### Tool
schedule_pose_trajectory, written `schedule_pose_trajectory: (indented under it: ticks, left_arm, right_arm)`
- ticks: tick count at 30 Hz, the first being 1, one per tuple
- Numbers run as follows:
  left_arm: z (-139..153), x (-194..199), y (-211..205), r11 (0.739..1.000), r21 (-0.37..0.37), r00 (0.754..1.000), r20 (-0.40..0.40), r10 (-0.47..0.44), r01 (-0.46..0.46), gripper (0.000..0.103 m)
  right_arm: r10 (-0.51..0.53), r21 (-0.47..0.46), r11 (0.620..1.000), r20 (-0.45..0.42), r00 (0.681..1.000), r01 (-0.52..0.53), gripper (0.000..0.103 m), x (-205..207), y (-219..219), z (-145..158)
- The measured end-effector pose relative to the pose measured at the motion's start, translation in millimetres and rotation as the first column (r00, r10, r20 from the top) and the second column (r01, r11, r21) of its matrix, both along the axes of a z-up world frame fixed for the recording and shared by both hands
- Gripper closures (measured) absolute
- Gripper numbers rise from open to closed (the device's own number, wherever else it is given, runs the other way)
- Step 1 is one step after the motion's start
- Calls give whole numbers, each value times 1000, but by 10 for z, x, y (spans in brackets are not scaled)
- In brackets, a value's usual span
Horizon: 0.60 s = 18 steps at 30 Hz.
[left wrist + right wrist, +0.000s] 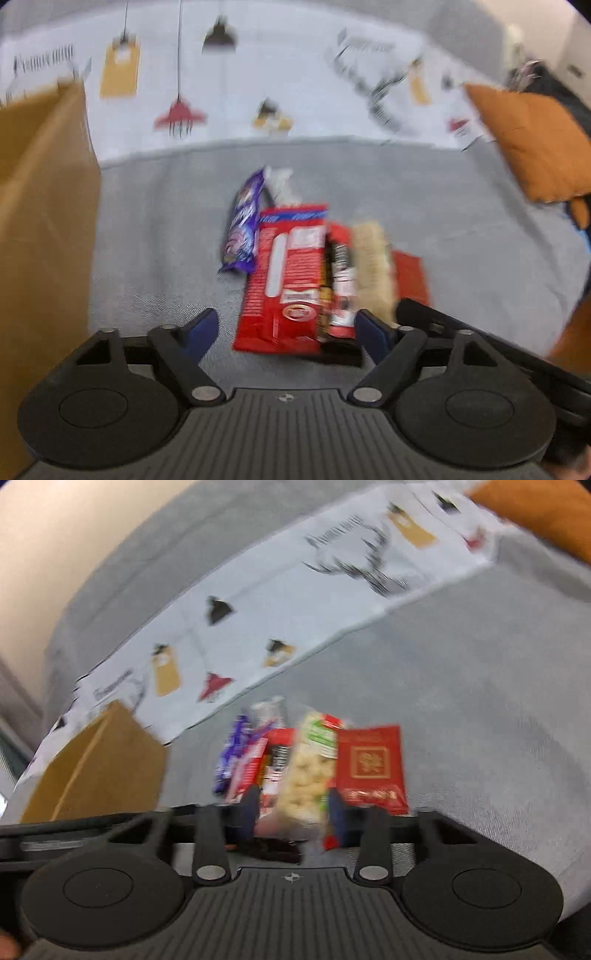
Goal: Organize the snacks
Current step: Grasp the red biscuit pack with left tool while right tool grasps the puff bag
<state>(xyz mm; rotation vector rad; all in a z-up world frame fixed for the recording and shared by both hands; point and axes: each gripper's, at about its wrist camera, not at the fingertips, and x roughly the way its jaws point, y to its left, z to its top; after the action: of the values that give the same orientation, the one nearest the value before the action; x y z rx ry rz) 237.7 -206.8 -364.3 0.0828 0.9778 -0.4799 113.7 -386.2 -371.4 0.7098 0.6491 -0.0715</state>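
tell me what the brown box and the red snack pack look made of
Brown box: looks like plain matte cardboard, flat tan panels with a straight fold edge. Red snack pack: probably glossy plastic film, printed, with a crimped end, though blur hides detail.

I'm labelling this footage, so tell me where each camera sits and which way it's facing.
Left wrist: on the left gripper, facing forward over the snack pile toward the patterned cloth; its own open fingers show.
Right wrist: on the right gripper, looking at the same pile, fingers either side of the puffed-snack bag.
Shared: snacks, cardboard box, grey sofa.
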Motion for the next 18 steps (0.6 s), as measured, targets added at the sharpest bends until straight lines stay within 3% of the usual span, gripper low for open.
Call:
schedule_pose_trajectory:
  ticks: [2, 4, 5, 7, 10, 11, 14, 18]
  left_arm:
    - [-148, 213, 30, 999, -2, 998, -50, 43, -43, 23]
    - [-270, 356, 45, 1000, -9, 993, -115, 25, -26, 23]
    - [-308, 387, 38, 1000, -15, 993, -115, 16, -18, 23]
    - [-299, 398, 23, 1000, -20, 996, -89, -13, 11, 23]
    - [-295, 428, 30, 999, -46, 994, -102, -29, 25, 34]
    - [-292, 423, 38, 998, -59, 994, -106, -36, 30, 43]
    - [-262, 349, 65, 998, -61, 993, -112, -34, 27, 46]
    - [-228, 199, 116, 997, -73, 989, -140, -38, 28, 48]
  right_arm:
    - [9, 66, 998, -2, 1000, -8, 66, 60, -51, -77]
    - [29, 59, 998, -12, 1000, -28, 57, 165, -34, -103]
    - [41, 45, 998, -18, 999, -40, 51, 198, -22, -111]
    - [52, 34, 998, -15, 999, -51, 50, 285, -3, -112]
    - [45, 30, 999, -17, 999, -44, 49, 355, -4, -125]
    - [46, 38, 998, -22, 999, -46, 49, 386, -11, -139]
    - [32, 40, 999, -74, 997, -30, 60, 416, -37, -200]
    - [10, 35, 999, -84, 996, -7, 67, 310, -83, -127]
